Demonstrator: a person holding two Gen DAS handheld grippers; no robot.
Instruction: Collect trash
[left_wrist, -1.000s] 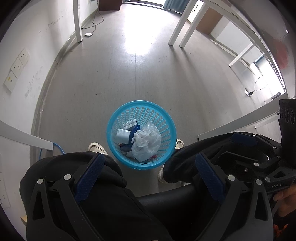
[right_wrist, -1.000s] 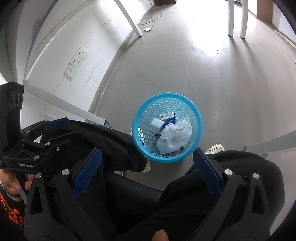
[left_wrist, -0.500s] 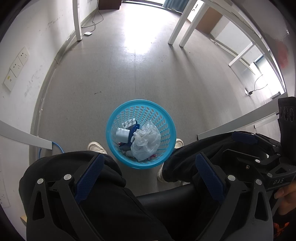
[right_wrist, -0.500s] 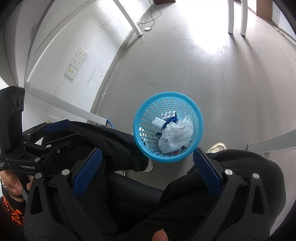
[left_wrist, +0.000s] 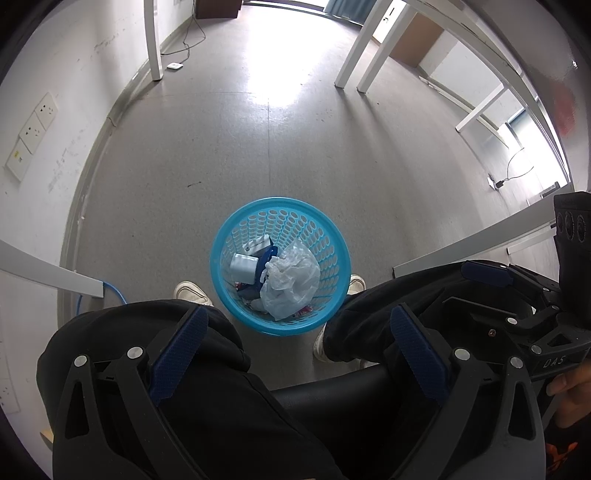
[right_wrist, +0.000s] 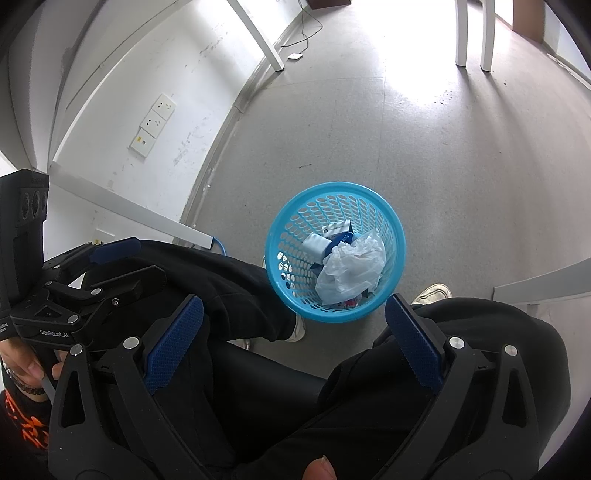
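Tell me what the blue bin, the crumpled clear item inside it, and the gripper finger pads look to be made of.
The blue bin looks like moulded plastic: glossy, uniformly coloured, with a smooth rim and regular perforated walls. The crumpled bag appears to be thin translucent plastic film, wrinkled and faintly shiny. The finger pads look like matte blue rubber or textured plastic, given the fine grid pattern; which one is unclear.

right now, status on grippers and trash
Left gripper open, empty. Right gripper open, empty. Trash in blue basket on floor. Knees flank basket.

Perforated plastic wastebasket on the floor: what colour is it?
Bright light blue; the perforated plastic wastebasket shows best in the left wrist view.
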